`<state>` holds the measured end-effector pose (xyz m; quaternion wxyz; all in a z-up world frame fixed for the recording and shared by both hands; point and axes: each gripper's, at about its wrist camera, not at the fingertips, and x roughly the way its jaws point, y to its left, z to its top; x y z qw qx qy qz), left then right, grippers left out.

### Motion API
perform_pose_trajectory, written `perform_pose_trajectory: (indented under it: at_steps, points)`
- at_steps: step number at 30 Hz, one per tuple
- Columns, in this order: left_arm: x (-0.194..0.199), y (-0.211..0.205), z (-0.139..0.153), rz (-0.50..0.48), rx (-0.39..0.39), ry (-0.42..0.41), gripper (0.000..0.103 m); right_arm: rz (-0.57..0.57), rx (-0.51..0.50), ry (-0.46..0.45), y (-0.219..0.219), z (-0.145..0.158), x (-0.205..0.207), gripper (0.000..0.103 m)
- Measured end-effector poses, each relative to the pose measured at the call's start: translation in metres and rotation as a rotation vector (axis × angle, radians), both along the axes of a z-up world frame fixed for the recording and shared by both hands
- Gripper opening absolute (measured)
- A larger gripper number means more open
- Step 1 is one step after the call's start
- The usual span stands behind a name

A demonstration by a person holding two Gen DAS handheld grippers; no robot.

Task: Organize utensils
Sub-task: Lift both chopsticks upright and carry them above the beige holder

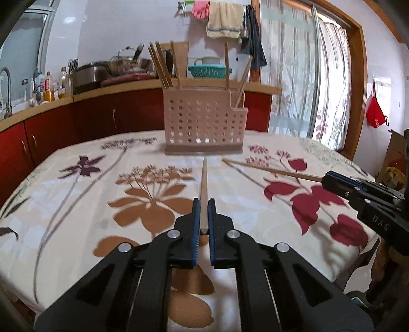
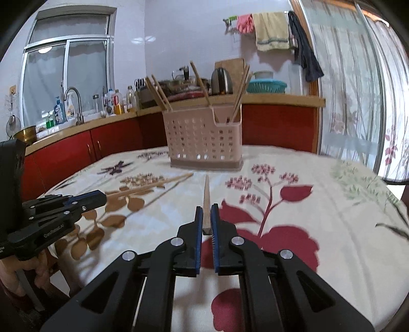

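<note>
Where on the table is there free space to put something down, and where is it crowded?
Free: the tablecloth left of the left gripper, and the cloth right of the right gripper. Crowded: the middle before the pink holder, where each gripper holds a chopstick.

Pretty clearly a home kitchen. There was a sink faucet [image 2: 74, 102] with bottles beside it, red cabinets [image 2: 115, 139] under a wood-edged surface, pots and a kettle [image 2: 222, 81] piled up, towels [image 2: 272, 32] and pink rubber gloves [image 2: 245, 23] hanging on a wall rack, plus a floral tablecloth [image 2: 306, 204].
</note>
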<state>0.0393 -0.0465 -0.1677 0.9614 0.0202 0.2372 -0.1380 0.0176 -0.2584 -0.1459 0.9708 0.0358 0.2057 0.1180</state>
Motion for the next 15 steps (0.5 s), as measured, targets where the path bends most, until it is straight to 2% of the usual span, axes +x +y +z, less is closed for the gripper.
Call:
perform_pose_trajectory:
  at_steps: [8,15]
  points:
    - [-0.010,0.015,0.044,0.017,-0.032,-0.074,0.007,-0.024,0.001,-0.081,-0.008,0.039,-0.007,0.007]
    - [-0.013,0.021,0.089,-0.013,-0.008,-0.103,0.007,-0.020,0.006,-0.128,-0.013,0.073,-0.007,0.007]
